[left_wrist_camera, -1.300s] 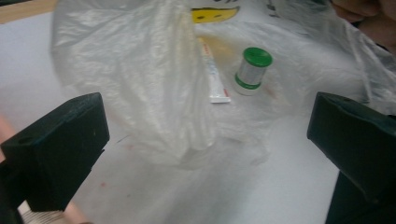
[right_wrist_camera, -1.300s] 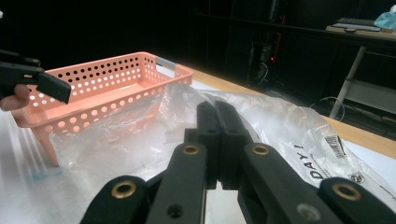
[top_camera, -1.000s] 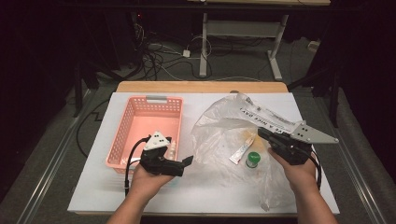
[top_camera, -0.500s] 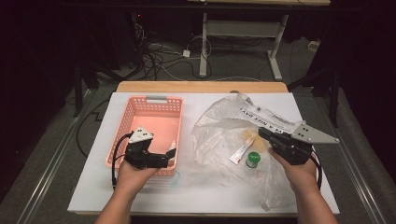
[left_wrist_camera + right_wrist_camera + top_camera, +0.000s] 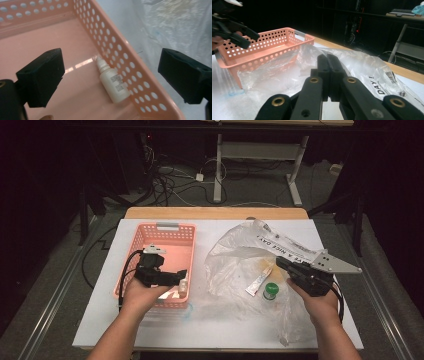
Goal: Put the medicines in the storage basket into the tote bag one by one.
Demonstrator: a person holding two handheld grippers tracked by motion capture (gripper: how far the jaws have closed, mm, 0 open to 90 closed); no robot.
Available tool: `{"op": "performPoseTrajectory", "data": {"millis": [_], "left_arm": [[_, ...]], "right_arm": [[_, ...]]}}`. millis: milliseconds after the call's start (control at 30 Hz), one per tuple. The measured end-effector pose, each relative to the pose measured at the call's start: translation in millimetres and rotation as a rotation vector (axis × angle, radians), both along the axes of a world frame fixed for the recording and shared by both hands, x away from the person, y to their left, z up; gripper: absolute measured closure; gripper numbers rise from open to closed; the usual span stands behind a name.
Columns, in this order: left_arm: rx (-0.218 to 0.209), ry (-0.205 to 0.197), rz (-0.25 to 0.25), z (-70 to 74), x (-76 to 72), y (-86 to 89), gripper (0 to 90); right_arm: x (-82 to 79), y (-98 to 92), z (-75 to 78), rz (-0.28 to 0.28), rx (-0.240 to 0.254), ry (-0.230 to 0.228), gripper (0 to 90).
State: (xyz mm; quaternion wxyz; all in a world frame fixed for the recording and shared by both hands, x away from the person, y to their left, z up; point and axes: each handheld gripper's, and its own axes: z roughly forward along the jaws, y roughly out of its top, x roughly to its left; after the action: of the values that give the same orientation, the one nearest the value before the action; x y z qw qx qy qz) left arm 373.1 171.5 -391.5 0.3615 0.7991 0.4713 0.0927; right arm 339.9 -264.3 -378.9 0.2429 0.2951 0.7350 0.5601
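Small white dropper bottle (image 5: 112,83) lying in pink basket (image 5: 130,62) below and between wide-apart, just-narrowing left gripper (image 5: 110,75) jaws, untouched, right gripper (image 5: 329,75) jaws pressed together over clear plastic bag (image 5: 362,67), white table (image 5: 225,330), dark room.

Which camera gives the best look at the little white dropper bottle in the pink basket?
The left gripper view: the small white plastic dropper bottle lies on its side against the perforated wall of the pink plastic basket, its printed label visible. The high view shows it as a small pale shape beside the left gripper. The right gripper view shows the basket's outside.
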Motion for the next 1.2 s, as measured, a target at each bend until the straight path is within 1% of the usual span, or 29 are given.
{"op": "performPoseTrajectory", "data": {"millis": [100, 200, 267, 300, 400, 467, 500, 567, 633, 733, 800, 900, 1000, 1067, 1200], "left_arm": [[0.041, 0.054, -0.015, -2.2, 11.3, -3.7, 7.2], [0.058, 0.112, -0.009, -7.8, 21.9, -1.8, 9.4], [0.079, 0.158, -0.007, -12.6, 27.9, -1.0, 11.4], [0.08, 0.18, -0.009, -15.1, 30.2, -1.2, 11.8], [0.092, 0.238, -0.02, -21.6, 36.0, -2.0, 14.5], [0.095, 0.28, -0.039, -25.3, 39.5, -3.8, 16.8], [0.104, 0.299, -0.049, -26.6, 41.0, -5.4, 18.3], [0.119, 0.317, -0.073, -28.1, 43.0, -8.6, 20.3], [0.138, 0.344, -0.091, -29.6, 45.2, -11.4, 23.8], [0.146, 0.404, -0.099, -34.4, 49.1, -13.6, 28.9], [0.156, 0.437, -0.111, -36.7, 51.2, -15.0, 31.1], [0.162, 0.46, -0.117, -38.7, 52.4, -16.8, 34.9], [0.15, 0.478, -0.119, -40.3, 53.3, -16.6, 37.9], [0.17, 0.501, -0.131, -42.3, 54.1, -18.5, 39.3], [0.225, 0.524, -0.145, -45.6, 54.4, -23.6, 43.1]], "right_arm": [[-1.3, -0.6, 1.4, -0.004, 0.004, -0.003, 90.0], [-1.8, -1.8, 2.7, -0.002, 0.007, -0.01, 90.0], [-1.8, -2.7, 3.1, -0.003, 0.009, -0.01, 90.0], [-1.8, -3.0, 3.3, -0.002, 0.009, -0.009, 90.0], [-2.2, -3.1, 3.9, -0.005, 0.013, -0.009, 90.0], [-2.0, -3.0, 4.0, -0.004, 0.011, -0.012, 90.0], [-2.0, -2.9, 4.1, -0.004, 0.012, -0.012, 90.0], [-2.1, -2.8, 4.1, -0.004, 0.012, -0.012, 90.0], [-2.3, -2.9, 4.0, -0.003, 0.009, -0.012, 90.0], [-2.5, -3.4, 3.9, -0.005, 0.007, -0.011, 90.0], [-2.5, -3.5, 4.0, -0.007, 0.01, -0.009, 90.0], [-2.5, -3.5, 3.9, -0.008, 0.011, -0.008, 90.0], [-2.4, -3.7, 3.8, -0.006, 0.011, -0.009, 90.0], [-2.5, -3.6, 3.7, -0.005, 0.011, -0.008, 90.0], [-2.9, -3.6, 3.8, -0.006, 0.01, -0.008, 90.0]]}}
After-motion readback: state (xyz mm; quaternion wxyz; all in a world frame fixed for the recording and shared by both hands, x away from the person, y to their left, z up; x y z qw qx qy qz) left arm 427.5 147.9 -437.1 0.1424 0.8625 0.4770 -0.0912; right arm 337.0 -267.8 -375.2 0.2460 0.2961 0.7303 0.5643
